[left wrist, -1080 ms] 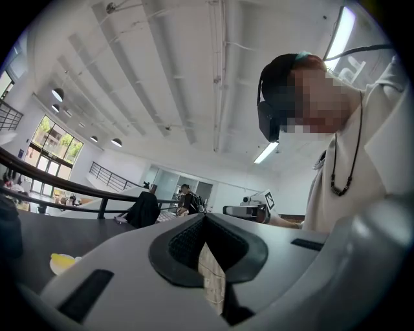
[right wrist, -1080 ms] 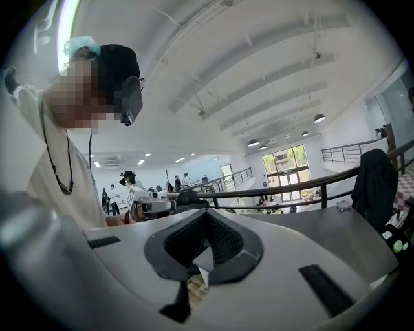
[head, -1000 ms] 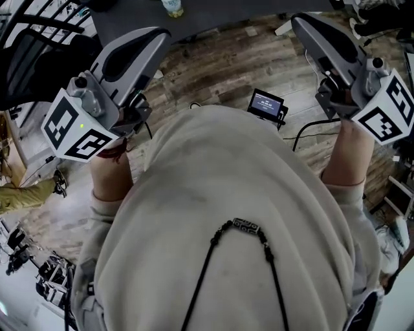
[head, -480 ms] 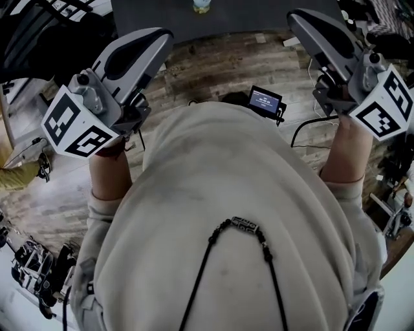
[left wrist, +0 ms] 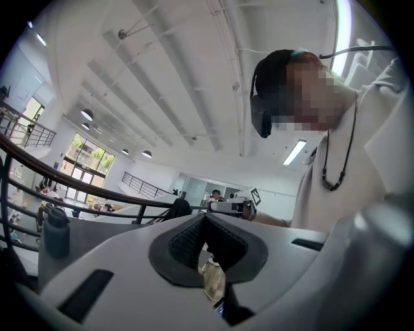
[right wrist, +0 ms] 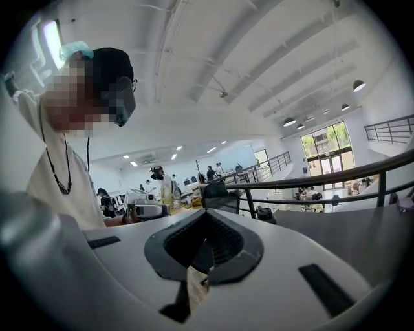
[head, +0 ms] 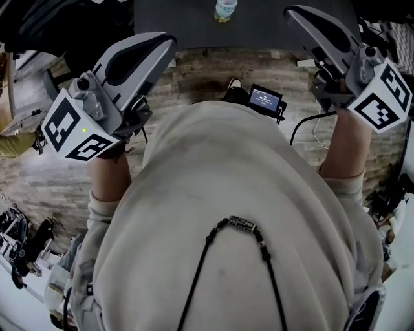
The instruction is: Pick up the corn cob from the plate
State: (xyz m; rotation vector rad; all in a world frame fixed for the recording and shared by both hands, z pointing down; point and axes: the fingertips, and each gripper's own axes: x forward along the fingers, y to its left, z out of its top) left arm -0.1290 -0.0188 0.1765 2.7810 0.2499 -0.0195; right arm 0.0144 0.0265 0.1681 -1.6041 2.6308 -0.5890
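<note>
Far, on dark grey table (head: 181, 22), clear plastic bottle (head: 224, 9): cut off by top edge. Print on small black screen (head: 265, 100): too small to read.

A clear bottle (head: 225, 9) stands on a dark table (head: 174, 22) between the left claw (head: 167, 42) and right claw (head: 292, 13), with a small lit screen (head: 266, 100) nearer the right claw, above plank floor (head: 200, 71).

The left gripper (left wrist: 206, 218) and right gripper (right wrist: 207, 216) wear smooth, matt grey plastic shells — their dark pads (left wrist: 184, 240) look ribbed and rubbery. The floor (head: 207, 71) is worn, grainy wood plank. The sweatshirt (head: 226, 174) is soft, matt cream cloth — over it hangs a braided black cord (head: 196, 283).
</note>
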